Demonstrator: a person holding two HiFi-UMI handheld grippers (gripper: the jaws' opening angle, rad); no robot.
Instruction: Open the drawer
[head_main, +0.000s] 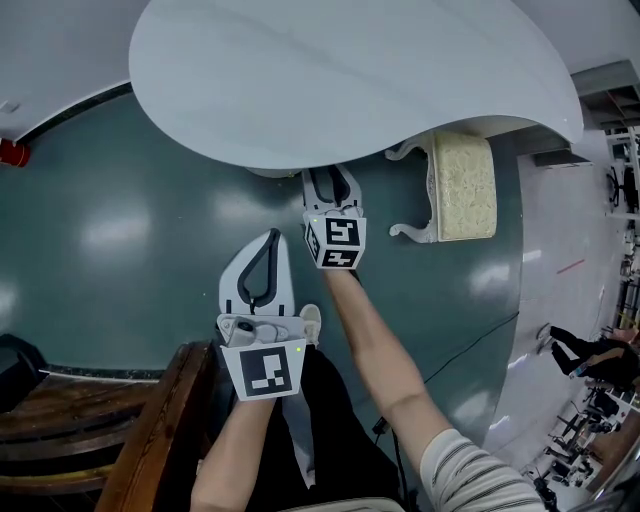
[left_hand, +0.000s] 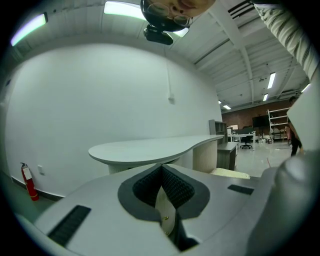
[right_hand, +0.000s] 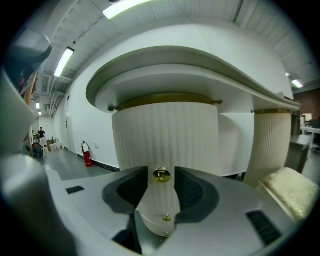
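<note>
I am looking down on a curved white surface (head_main: 350, 70) that is filling the top of the head view, above a dark green floor (head_main: 100, 230). The right gripper (head_main: 330, 180) is reaching just under the surface's near edge at frame centre. In the right gripper view it is facing a fluted white pedestal (right_hand: 165, 135) beneath the surface. Its jaws are standing apart, with a gold knob (right_hand: 161, 175) on the pedestal sitting between their tips. The pads are flanking the knob without pressing on it. I cannot make out the drawer's outline on the fluted front, and nothing is showing pulled out. The left gripper (head_main: 271, 240) is hanging lower and to the left in the head view, well back from the pedestal. Its jaws are meeting at the tips with nothing between them. A cushioned stool (head_main: 463, 185) is standing to the right under the surface's edge.
</note>
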